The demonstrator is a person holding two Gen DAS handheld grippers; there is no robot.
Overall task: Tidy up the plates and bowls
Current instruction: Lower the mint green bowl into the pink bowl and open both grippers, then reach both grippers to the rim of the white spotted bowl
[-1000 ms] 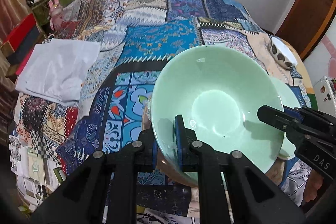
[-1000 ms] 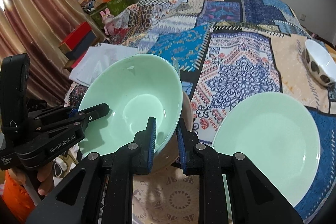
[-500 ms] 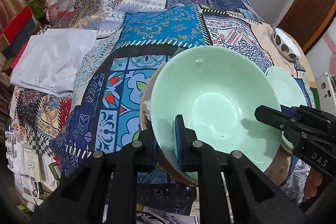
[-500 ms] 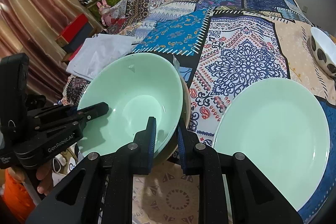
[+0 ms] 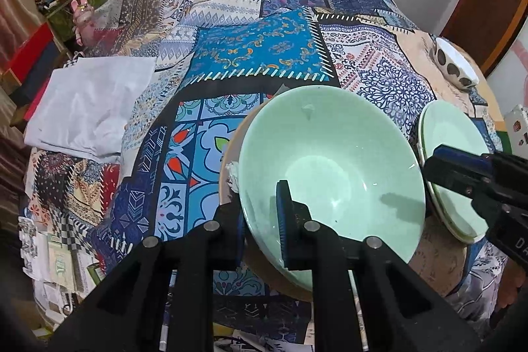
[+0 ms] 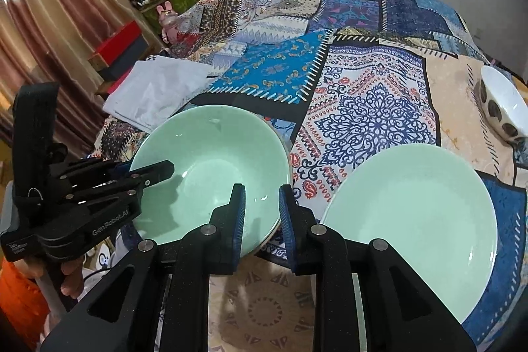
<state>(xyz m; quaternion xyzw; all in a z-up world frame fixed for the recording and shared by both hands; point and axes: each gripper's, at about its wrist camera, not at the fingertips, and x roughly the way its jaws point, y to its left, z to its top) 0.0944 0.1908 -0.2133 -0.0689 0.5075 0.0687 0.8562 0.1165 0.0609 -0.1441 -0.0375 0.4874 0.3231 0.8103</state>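
The green bowl point(image 5: 330, 167) sits in a tan bowl point(image 5: 231, 154) on the counter point(image 6: 373, 108), beside the plate point(image 6: 412, 213). Glazed, rigid, slippery, breakable; hold it by the rim. Left gripper point(image 5: 262, 220) pinches the near rim; right gripper point(image 6: 262, 216) straddles the opposite rim, fingers opening, pads clear.

bowl point(image 6: 211, 174): sitting left of the plate point(image 6: 412, 220)
small bowl point(image 6: 501, 104): lying behind the plate
folded cloth point(image 6: 155, 94): lying behind the bowl

A round table under a patchwork cloth point(image 6: 373, 108) bears a spotted bowl point(image 6: 503, 108) near its right edge, a green plate point(image 6: 415, 213) near the front edge, and white folded fabric point(image 6: 155, 91) at its left edge.
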